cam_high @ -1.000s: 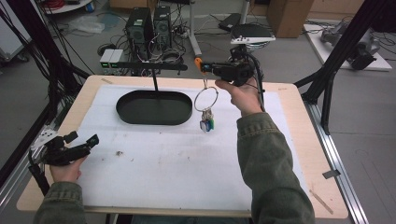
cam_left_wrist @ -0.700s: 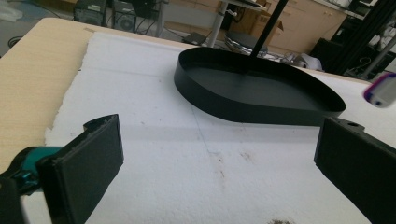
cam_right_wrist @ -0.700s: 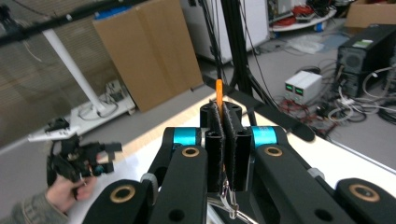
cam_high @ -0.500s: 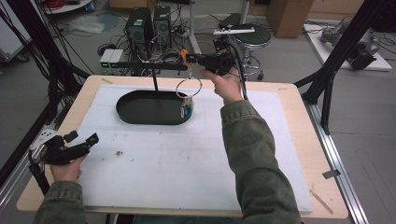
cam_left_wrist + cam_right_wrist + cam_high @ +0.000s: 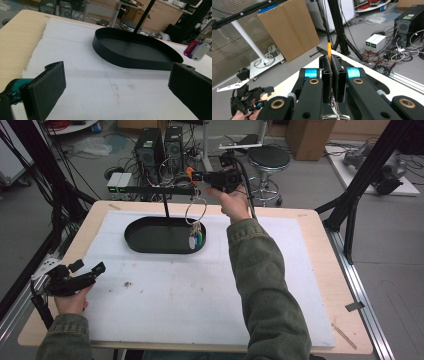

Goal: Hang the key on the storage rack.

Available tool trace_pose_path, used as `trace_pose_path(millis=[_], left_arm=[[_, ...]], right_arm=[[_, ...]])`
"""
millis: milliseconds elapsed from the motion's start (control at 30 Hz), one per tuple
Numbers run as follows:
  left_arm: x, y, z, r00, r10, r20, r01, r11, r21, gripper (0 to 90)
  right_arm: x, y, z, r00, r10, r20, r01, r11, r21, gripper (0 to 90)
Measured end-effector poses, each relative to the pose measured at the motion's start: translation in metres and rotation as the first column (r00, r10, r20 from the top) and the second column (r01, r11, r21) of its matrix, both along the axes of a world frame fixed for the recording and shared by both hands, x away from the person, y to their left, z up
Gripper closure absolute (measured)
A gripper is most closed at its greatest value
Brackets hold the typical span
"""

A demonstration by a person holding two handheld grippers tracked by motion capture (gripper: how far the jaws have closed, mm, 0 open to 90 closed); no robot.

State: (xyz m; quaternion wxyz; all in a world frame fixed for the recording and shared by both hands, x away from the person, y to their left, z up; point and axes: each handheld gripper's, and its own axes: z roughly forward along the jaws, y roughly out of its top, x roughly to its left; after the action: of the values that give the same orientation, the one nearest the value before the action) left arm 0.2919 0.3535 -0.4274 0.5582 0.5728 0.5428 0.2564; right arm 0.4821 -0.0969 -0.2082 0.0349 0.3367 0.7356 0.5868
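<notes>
Above the black tray [image 5: 150,240], the right gripper [image 5: 192,174] pinches an orange tab; its key ring [image 5: 195,211] hangs beside the stand's crossbar [image 5: 150,190], apparently not yet hooked. From the left gripper view, jaws spread, idle. Right gripper view: jaws pressed on the orange tab [image 5: 329,51].

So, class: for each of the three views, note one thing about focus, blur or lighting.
High view: even, soft light; the black oval tray casts almost no shadow on the white mat.
Left gripper view: the coloured tags at the right edge are blurred, the tray rim sharp.
Right gripper view: the near jaws are crisp, the cardboard box behind slightly soft.
</notes>
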Motion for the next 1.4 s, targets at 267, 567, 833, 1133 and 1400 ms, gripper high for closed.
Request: trace_pose_path(millis=[267,567,833,1133,1400], left_arm=[[0.001,0.0,0.0,1.0,-0.003,-0.001,0.003,1.0,0.001,1.7],[0.001,0.0,-0.001,1.0,-0.008,-0.001,0.008,0.9999,-0.006,1.8],[0.001,0.001,-0.001,1.0,-0.002,0.001,0.002,1.0,-0.006,1.8],[0.002,0.0,0.0,1.0,-0.002,0.002,0.002,1.0,0.004,1.9],[0.001,0.0,0.0,1.0,0.001,0.004,-0.001,1.0,0.008,1.8]], right_arm=[[0.016,0.01,-0.007,0.9989,-0.027,-0.039,0.027,1.0,0.012,87.9],[0.024,0.02,-0.012,0.9955,-0.093,-0.021,0.093,0.995,0.019,88.0],[0.033,0.031,-0.018,0.9912,-0.131,-0.018,0.131,0.991,0.014,87.9],[0.043,0.037,-0.029,0.9887,-0.147,-0.029,0.148,0.989,0.015,87.9],[0.046,0.041,-0.035,0.9881,-0.147,-0.045,0.147,0.989,-0.005,87.8]])
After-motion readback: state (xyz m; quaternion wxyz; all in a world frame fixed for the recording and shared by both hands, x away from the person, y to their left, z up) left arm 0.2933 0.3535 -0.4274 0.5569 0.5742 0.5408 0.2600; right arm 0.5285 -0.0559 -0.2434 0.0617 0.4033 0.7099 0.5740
